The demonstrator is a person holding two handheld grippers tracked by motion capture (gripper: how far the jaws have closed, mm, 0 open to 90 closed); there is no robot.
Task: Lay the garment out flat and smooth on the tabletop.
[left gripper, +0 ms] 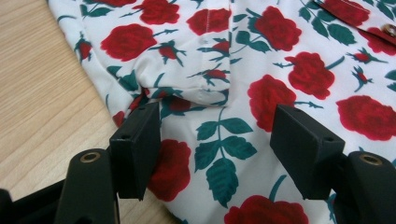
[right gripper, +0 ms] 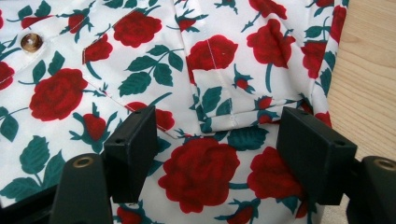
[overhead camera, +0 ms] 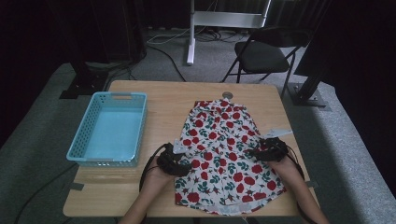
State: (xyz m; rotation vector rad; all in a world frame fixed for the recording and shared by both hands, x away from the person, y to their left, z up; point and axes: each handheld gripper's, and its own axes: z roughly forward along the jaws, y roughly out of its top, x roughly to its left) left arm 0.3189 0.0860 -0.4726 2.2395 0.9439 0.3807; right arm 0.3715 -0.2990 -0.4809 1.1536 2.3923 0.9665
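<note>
On the table point(overhead camera: 140, 186), the rose-print shirt point(overhead camera: 219, 144) lies flat beneath both grippers' open fingers point(left gripper: 135, 149), ungripped.

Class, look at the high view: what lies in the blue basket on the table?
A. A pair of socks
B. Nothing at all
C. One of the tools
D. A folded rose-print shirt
B: the blue basket shows only its bare light-blue floor, while the rose-print shirt lies spread on the table to its right.
</note>
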